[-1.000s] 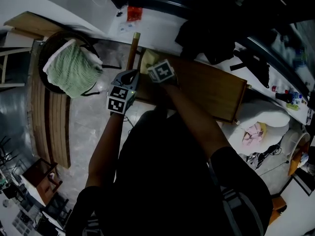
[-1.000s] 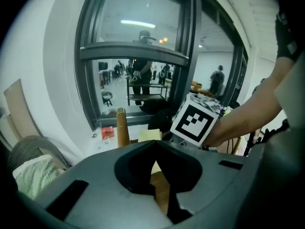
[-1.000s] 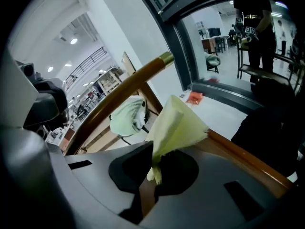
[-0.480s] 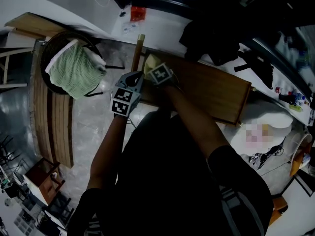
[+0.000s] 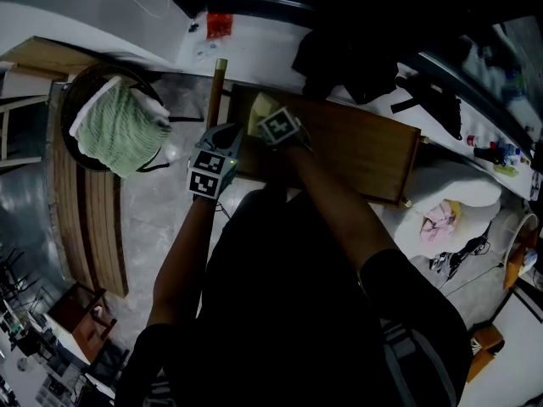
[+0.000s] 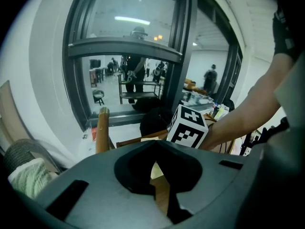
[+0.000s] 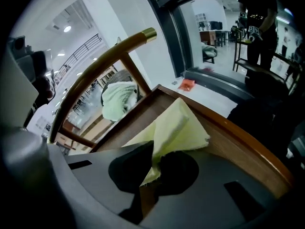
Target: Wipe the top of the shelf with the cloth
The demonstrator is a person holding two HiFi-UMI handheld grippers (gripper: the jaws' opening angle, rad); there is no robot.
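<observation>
While on cloth [image 7: 177,127], right gripper [image 7: 153,170] (arm [image 5: 333,195] outstretched)

Head view: on the shelf [image 5: 356,147], we are seeing only a corner of the cloth [image 5: 257,110]; the right gripper [image 5: 270,128] is covering the rest, the arm [image 5: 331,202] hiding the shelf's near edge.

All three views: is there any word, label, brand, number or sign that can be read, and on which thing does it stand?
No text can be read in any view.
Marker cubes: only black and white square patterns, no letters or numbers.
Red packet on the white ledge: any print is too small and blurred to read.
Yellow cloth: no print shows.
</observation>
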